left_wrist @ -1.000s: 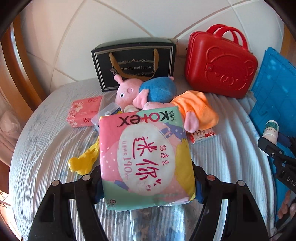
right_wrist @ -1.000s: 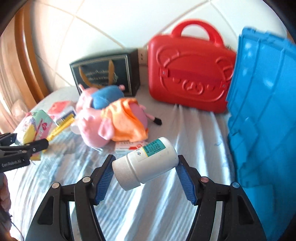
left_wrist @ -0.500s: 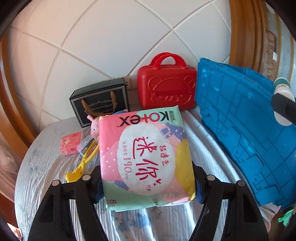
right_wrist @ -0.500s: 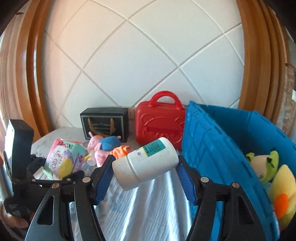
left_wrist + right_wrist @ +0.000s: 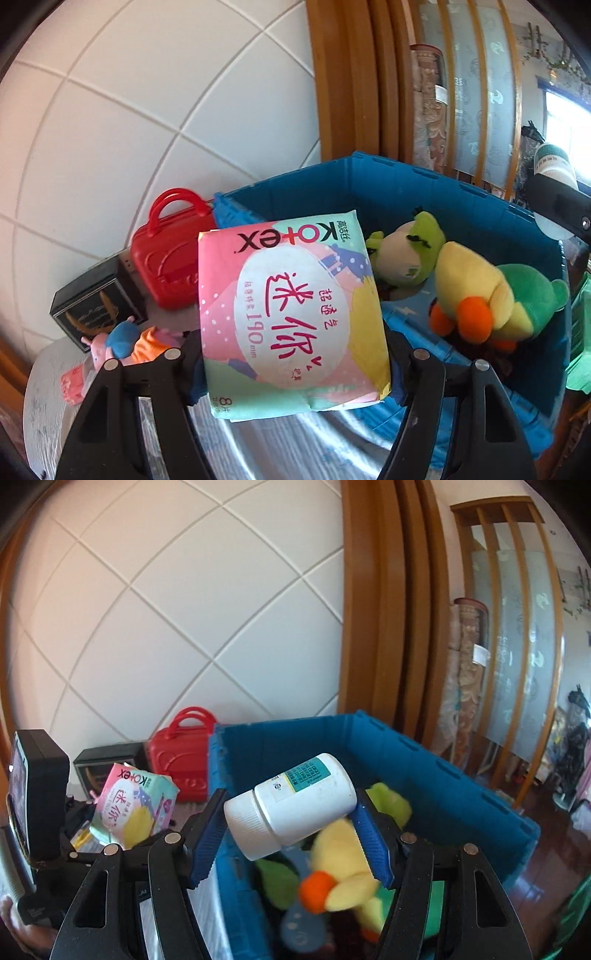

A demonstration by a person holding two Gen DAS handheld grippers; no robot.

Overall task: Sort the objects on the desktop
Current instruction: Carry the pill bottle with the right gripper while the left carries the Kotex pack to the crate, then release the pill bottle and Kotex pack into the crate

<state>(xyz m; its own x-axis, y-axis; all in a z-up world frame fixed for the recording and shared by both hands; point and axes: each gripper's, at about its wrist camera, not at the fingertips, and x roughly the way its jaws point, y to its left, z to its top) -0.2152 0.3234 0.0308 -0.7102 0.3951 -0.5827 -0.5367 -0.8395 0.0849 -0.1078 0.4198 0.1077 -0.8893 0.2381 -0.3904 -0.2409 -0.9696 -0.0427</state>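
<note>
My left gripper [image 5: 291, 358] is shut on a pink and mint Kotex pad pack [image 5: 290, 306], held above the near left rim of the blue crate [image 5: 391, 184]. The right gripper [image 5: 291, 834] is shut on a white pill bottle [image 5: 295, 810] with a teal label, lying tilted across its blue pads over the crate's open top [image 5: 436, 775]. In the right wrist view the left gripper with the pad pack [image 5: 129, 808] hangs at the left. In the left wrist view the pill bottle [image 5: 554, 162] shows at the far right edge.
Inside the crate lie a yellow and green plush duck [image 5: 487, 295] and a green frog plush [image 5: 410, 251]. On the round table behind stand a red toy case [image 5: 166, 254], a black gift box [image 5: 92, 299] and pig plush toys [image 5: 129, 339]. A tiled wall and wooden frame rise behind.
Both grippers have risen and swung right from over the table to the blue crate, each keeping its object. The crate's inside with the plush toys has come into view.
</note>
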